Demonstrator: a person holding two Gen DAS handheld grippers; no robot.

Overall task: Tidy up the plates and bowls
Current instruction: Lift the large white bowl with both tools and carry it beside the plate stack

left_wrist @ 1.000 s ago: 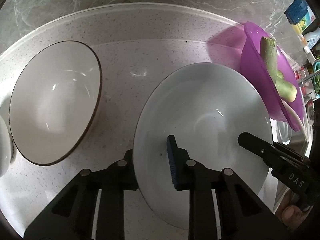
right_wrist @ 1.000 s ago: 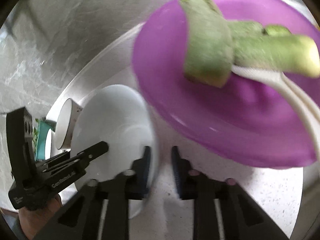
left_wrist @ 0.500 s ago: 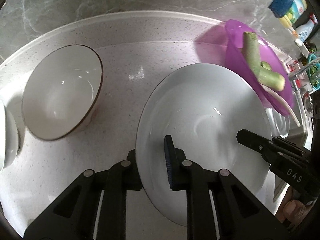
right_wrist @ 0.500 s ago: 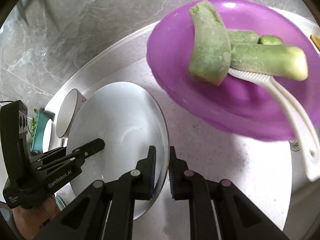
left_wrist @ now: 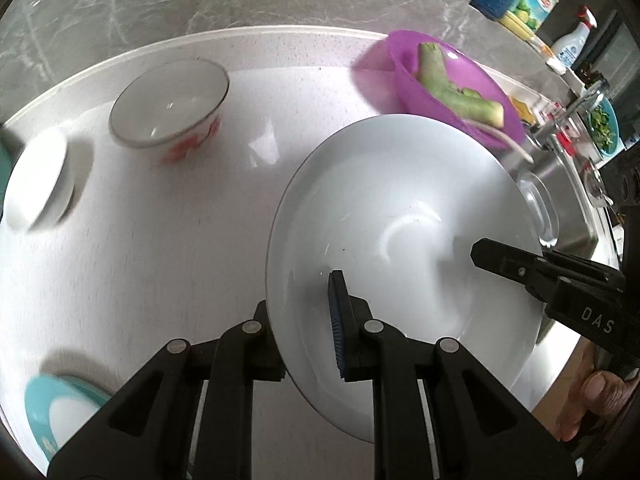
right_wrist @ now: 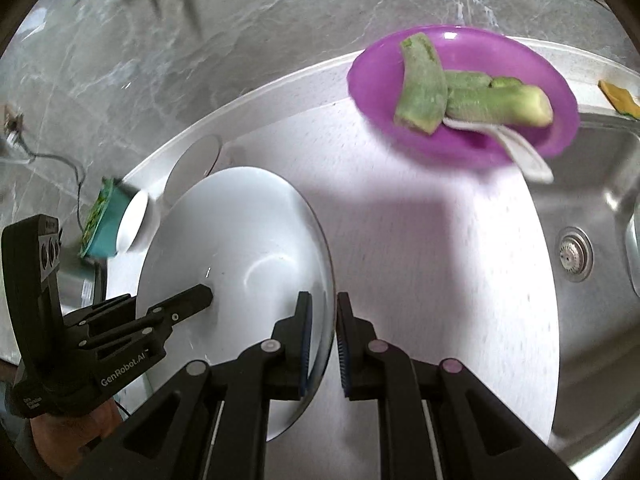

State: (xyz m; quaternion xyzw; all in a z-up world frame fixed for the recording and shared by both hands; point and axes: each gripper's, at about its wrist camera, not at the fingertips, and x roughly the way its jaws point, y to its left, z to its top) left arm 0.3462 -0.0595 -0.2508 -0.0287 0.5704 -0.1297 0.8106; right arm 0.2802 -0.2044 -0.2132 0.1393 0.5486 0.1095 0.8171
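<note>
A large white plate (left_wrist: 400, 208) hangs above the white counter (left_wrist: 160, 260), gripped at two opposite rims. My left gripper (left_wrist: 300, 296) is shut on its left rim, one finger under the plate and the blue pad on top. On the plate's (right_wrist: 240, 248) right rim my right gripper (right_wrist: 323, 298) is shut too. Each wrist view shows the other gripper reaching in over the plate: the right gripper (left_wrist: 480, 248) and the left gripper (right_wrist: 204, 292). On the counter stand a brown-rimmed bowl with red marks (left_wrist: 172, 108) and a small white bowl (left_wrist: 36, 184).
A purple bowl (right_wrist: 464, 92) with green vegetable pieces and a white spoon sits at the back right. The steel sink (right_wrist: 592, 240) lies to the right. A teal dish (left_wrist: 52, 408) is at the near left, bottles (left_wrist: 568, 44) at the far right.
Both grippers have risen and drawn back with the plate between them. The bowls and the purple bowl now look smaller and farther off, and more of the counter and sink shows.
</note>
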